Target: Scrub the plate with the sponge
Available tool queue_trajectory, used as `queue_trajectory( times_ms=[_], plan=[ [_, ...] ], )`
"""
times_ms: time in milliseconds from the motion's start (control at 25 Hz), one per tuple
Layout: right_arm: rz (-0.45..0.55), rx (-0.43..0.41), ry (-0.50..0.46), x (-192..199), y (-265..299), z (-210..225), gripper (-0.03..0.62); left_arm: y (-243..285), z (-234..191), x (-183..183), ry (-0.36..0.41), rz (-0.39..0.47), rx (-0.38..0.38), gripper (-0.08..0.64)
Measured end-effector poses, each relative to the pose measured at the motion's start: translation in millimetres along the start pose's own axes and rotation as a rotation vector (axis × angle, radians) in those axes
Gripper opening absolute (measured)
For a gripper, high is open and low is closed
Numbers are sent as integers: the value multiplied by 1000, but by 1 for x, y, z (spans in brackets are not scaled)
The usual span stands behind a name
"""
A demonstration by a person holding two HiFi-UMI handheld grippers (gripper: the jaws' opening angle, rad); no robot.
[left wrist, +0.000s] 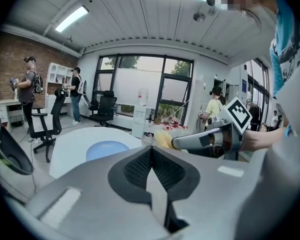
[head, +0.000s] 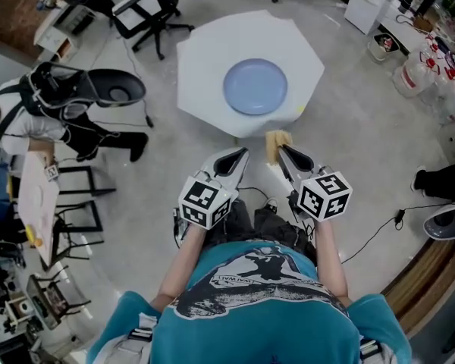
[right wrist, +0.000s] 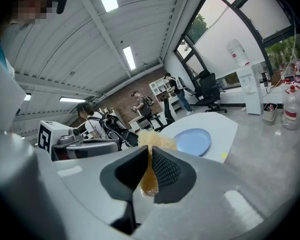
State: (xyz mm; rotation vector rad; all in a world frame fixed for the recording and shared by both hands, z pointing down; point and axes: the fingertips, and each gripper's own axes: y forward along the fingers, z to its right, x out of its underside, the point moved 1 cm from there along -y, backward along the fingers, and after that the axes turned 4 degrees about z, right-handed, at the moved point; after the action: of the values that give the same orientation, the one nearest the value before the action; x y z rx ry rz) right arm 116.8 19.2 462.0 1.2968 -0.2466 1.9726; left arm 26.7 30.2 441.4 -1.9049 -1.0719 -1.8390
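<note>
Seen from the head view, looking steeply down at a grey floor. At far left a person [head: 26, 116] wearing a backpack rig stands beside a black office chair [head: 114, 89].

In the upper middle stands a white table [head: 205, 59] with angled corners. A round blue plate [head: 255, 86] lies flat near its centre, and a small yellow scrap [head: 299, 110] sits by the table's near right edge.

Below the table, the wearer in a teal shirt [head: 258, 309] holds both tools out side by side. The left hand-held gripper [head: 239, 155] points towards the near edge of the table. In the left gripper view its black ribbed jaws are pressed together with nothing between them [left wrist: 151, 153]. The plate [left wrist: 106, 149] and table [left wrist: 75, 151] lie ahead of it, well apart from it.

Just right of it is the sponge [head: 275, 141], yellow, held in the air close to the table's near edge and apart from the plate. The right hand-held gripper [head: 283, 150] is clamped on it. In the right gripper view the jaws [right wrist: 150, 159] squeeze the sponge [right wrist: 155, 140] thin between the pads, and its fluffy top sticks out beyond the tips. The plate [right wrist: 192, 140] shows past it on the table [right wrist: 225, 126].

At far right of the head view are clear bottles [head: 417, 74] on the floor and a dark shoe [head: 440, 180].
</note>
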Motion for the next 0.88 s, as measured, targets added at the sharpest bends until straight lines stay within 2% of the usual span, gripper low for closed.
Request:
queue_trajectory(
  times_ms=[440, 880],
  plan=[
    [40, 0, 10, 10, -3, -11, 28, -6, 7, 3, 35, -7, 34, 11],
    [38, 56, 2, 32, -10, -62, 28, -57, 6, 16, 39, 8, 90, 11]
  ],
)
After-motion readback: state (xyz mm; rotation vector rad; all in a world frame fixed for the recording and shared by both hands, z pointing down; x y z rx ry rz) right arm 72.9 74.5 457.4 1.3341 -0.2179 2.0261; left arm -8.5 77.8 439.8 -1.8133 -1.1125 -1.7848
